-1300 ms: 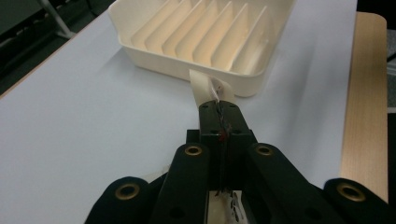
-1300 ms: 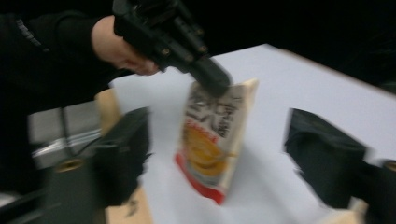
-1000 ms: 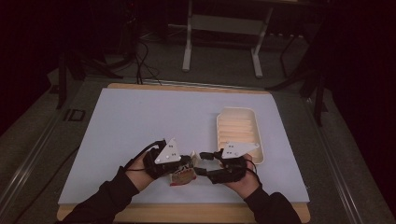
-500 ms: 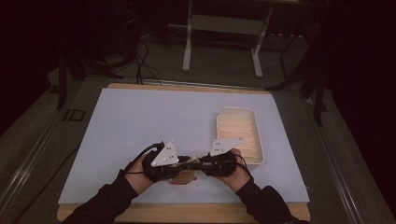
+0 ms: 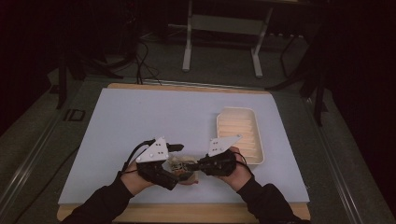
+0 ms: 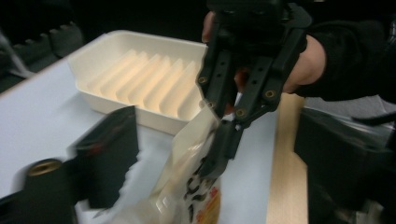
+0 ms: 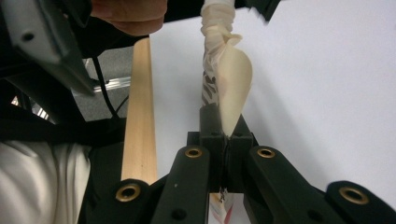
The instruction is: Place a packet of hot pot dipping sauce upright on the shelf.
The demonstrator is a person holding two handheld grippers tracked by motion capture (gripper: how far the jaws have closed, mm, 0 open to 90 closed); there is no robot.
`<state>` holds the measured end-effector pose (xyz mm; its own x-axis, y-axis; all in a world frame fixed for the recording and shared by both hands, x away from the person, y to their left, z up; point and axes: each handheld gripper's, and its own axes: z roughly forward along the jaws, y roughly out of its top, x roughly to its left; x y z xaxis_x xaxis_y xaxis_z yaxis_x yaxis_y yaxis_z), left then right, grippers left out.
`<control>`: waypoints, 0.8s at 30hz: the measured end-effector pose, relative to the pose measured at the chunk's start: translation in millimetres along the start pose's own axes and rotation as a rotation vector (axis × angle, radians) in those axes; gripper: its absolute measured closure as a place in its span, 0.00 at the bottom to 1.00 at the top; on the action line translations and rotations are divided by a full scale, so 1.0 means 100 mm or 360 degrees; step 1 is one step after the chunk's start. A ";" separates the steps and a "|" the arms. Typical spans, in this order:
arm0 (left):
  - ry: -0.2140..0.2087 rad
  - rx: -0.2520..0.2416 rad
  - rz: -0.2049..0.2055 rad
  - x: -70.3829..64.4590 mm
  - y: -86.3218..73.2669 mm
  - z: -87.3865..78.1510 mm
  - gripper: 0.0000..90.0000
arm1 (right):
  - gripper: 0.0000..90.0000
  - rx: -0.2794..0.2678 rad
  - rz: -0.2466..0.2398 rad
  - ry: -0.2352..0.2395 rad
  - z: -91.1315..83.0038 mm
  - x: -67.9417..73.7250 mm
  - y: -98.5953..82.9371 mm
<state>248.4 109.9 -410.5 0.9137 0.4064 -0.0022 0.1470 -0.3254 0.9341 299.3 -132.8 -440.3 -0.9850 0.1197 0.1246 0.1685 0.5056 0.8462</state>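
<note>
Packet (image 7: pixel 224 79) was stretched lengthwise between both claws: right claw (image 7: pixel 223 140) clamped on one end; left claw (image 5: pixel 175 161) grip couldn't be told.

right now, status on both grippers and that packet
Right gripper shut on the packet's edge. Left gripper at the packet's other end, grip unclear. Packet held between them, just above the mat. Ridged tray empty, off to the right, nothing in the way.

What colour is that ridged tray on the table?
The ridged tray is cream-white, with a warm peach tint along its ridges; the left gripper view shows it best.
</note>
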 end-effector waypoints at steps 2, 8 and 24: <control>0.0011 -0.0045 -0.0055 0.01 0.02 -0.09 0.07 | 1.00 -0.0029 -0.0016 0.0011 -0.07 0.00 0.09; 0.0111 -0.0250 -0.0044 -0.05 -0.01 -0.44 0.02 | 1.00 -0.0080 -0.0082 -0.0005 -0.32 -0.01 0.33; -0.0024 -0.0268 -0.0172 0.11 -0.64 -0.44 0.02 | 1.00 -0.0139 -0.0273 -0.0196 -1.15 -0.24 0.69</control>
<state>232.1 173.3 -454.6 0.9016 0.4183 -0.1101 0.1804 -0.1324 0.9746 330.3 -198.9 -325.1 -0.9859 0.1444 -0.0849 -0.0106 0.4522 0.8918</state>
